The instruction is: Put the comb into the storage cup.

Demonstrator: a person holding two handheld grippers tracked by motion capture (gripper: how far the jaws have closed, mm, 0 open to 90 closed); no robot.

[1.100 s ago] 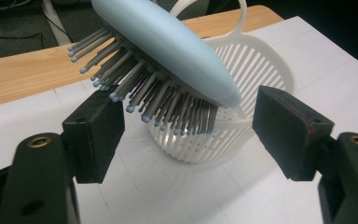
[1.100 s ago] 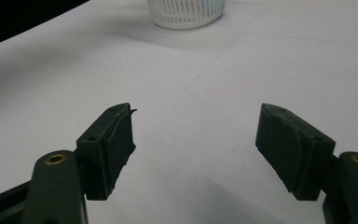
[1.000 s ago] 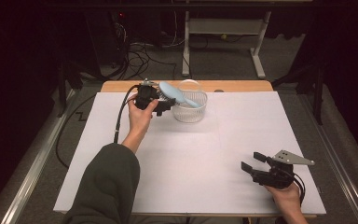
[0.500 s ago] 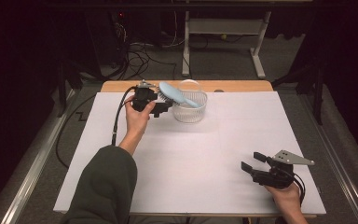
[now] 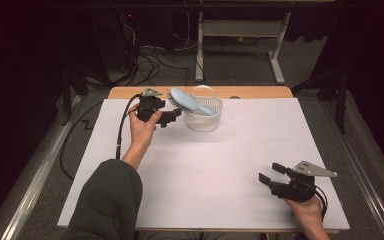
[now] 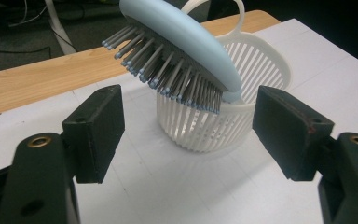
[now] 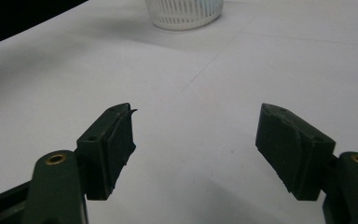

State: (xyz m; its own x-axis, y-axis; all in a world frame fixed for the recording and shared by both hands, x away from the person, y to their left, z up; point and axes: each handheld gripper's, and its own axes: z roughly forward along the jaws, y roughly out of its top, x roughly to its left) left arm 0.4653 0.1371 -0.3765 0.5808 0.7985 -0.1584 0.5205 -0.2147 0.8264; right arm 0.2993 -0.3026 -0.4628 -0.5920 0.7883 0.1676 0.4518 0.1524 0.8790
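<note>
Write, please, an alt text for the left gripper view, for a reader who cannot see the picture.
A light blue hairbrush leans with its handle end inside a white slatted basket, bristles facing down toward the camera. The left gripper has its two black jaws open in front of it, holding nothing, above a white table cover with a wooden edge behind.

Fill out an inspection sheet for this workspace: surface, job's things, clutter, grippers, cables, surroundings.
Surface: white sheet over a wooden table, bare wood along the far edge.
Job's things: light blue hairbrush propped in the white slotted basket, bristles down, head sticking out over the rim.
Clutter: nothing seen.
Grippers: left hand-held gripper open, beside the brush, not touching it; right hand-held gripper open, at the near right corner, holding nothing.
Cables: black cable trails from the left hand-held gripper; loose cables on the floor.
Surroundings: dark room, grey stand behind the table.
</note>
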